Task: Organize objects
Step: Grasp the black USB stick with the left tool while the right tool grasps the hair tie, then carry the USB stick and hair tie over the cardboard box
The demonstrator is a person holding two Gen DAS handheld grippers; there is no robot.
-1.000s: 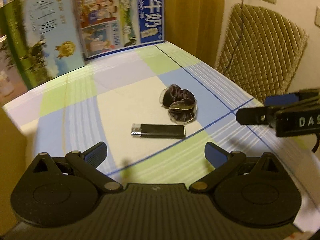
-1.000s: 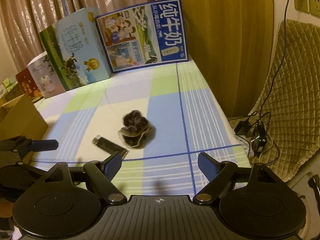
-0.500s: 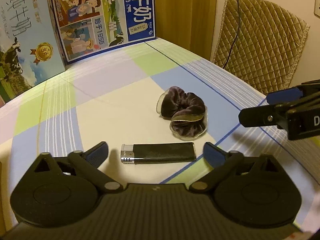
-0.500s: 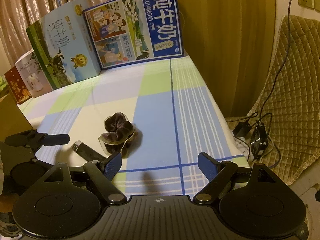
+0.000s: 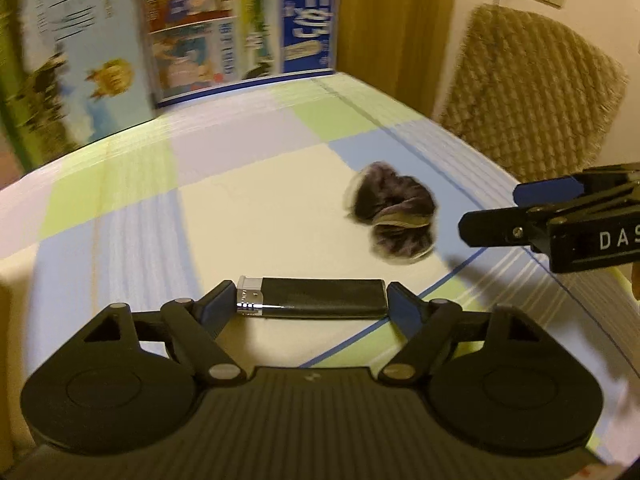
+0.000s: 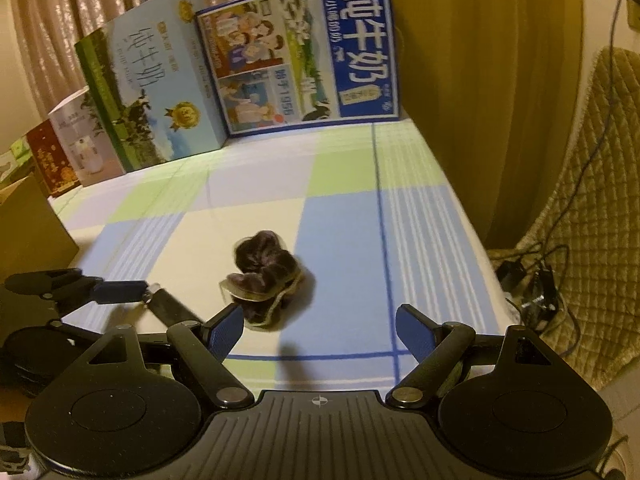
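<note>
While the lighter lies crosswise between the left jaws, these lines run from left to right across the table.

Cardboard box: at the far left edge, well apart from both tools.
Left gripper: jaws spread wide, one blue pad at each end of the lighter, touching or nearly so; I cannot tell whether they press yet.
Lighter: black, flat on the checked tablecloth, long axis running left to right across the jaws, metal cap toward the left pad. The left tool is plainly the nearer one.
Scrunchie: dark velvet, just beyond and to the right of the lighter, not touching it; it sits just ahead of the right tool's left pad.
Right gripper: jaws wide, holding nothing, hovering low near the scrunchie.
Milk cartons: upright along the far edge, well clear.
In the way: nothing, by my judgement; closing end to end grips the lighter's length, which could slip.
</note>
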